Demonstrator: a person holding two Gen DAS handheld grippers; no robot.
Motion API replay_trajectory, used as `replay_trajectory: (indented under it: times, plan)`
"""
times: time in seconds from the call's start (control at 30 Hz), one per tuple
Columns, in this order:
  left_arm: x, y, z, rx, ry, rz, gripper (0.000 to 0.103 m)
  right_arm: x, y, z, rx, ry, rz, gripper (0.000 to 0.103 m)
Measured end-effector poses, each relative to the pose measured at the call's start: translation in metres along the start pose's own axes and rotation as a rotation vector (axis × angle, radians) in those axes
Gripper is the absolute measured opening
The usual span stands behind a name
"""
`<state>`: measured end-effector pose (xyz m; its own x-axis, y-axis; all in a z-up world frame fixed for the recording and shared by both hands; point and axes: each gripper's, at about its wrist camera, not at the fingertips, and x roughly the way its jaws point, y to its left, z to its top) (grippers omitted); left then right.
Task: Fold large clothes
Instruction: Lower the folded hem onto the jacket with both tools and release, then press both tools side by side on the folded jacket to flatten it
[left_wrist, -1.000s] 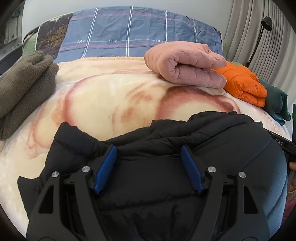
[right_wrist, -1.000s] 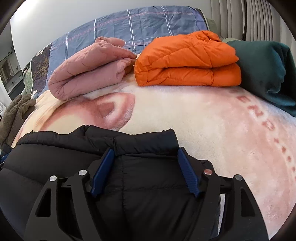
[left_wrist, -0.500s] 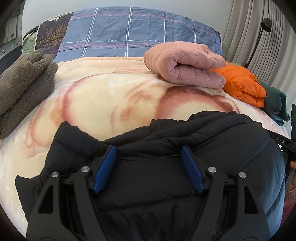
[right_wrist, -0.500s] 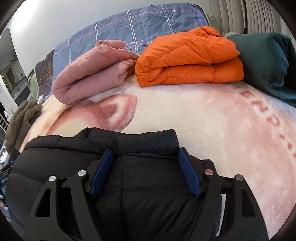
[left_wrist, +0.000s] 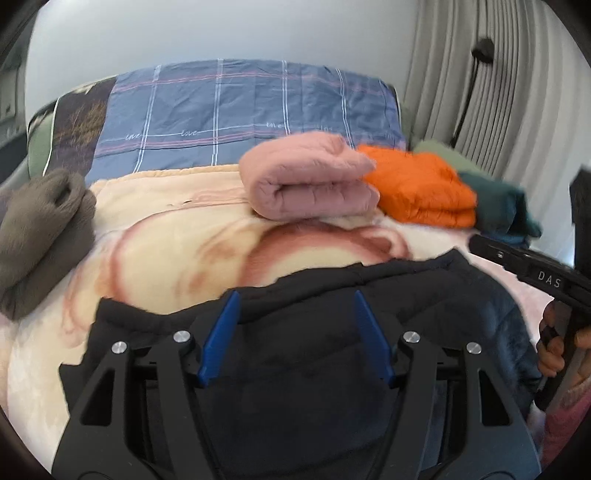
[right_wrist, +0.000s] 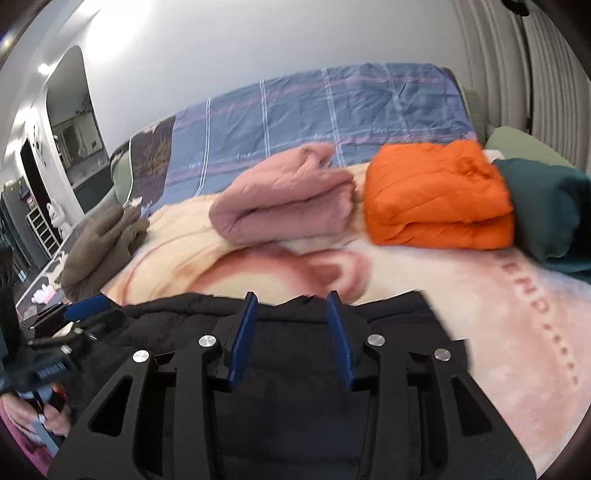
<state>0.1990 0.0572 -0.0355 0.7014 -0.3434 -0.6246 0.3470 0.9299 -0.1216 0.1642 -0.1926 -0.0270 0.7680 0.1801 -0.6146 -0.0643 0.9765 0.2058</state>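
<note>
On the cream blanket (left_wrist: 177, 229) – black jacket (left_wrist: 332, 302), folded clothes, curtains (left_wrist: 517, 92).

A home bedroom. A bed (left_wrist: 173, 236) with a fleece blanket (right_wrist: 424, 273) and blue plaid bedding (left_wrist: 240, 107) fills it, beside pleated curtains (left_wrist: 517, 92). Folded jackets (right_wrist: 439, 199) lie on top.
</note>
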Motion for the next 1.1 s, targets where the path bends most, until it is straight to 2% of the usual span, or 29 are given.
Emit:
replay_trajectory:
  times: [0.07, 0.1, 0.13, 0.2, 0.37, 1.0, 1.1]
  plan:
    - [0.025, -0.006, -0.008, 0.011, 0.060, -0.001, 0.066, 0.029, -0.004, -0.014, 0.016, 0.073, -0.022, 0.043]
    - [0.041, -0.006, -0.014, 0.009, 0.097, 0.001, 0.070, 0.043, -0.007, -0.024, 0.023, 0.109, -0.048, 0.044]
    - [0.047, -0.004, -0.019, 0.002, 0.100, -0.005, 0.074, 0.055, -0.011, -0.033, 0.033, 0.129, -0.052, 0.044]
    - [0.054, 0.001, -0.019, -0.030, 0.095, -0.040, 0.075, 0.059, -0.015, -0.038, 0.048, 0.137, -0.059, 0.044]
    - [0.062, -0.010, -0.025, 0.035, 0.105, 0.010, 0.076, 0.062, -0.007, -0.042, 0.003, 0.132, -0.114, 0.044]
    - [0.068, -0.003, -0.033, 0.012, 0.113, -0.007, 0.076, 0.070, -0.013, -0.045, -0.027, 0.136, -0.120, 0.046]
    - [0.061, -0.003, -0.030, 0.006, 0.114, 0.019, 0.076, 0.059, -0.008, -0.038, -0.022, 0.138, -0.139, 0.051]
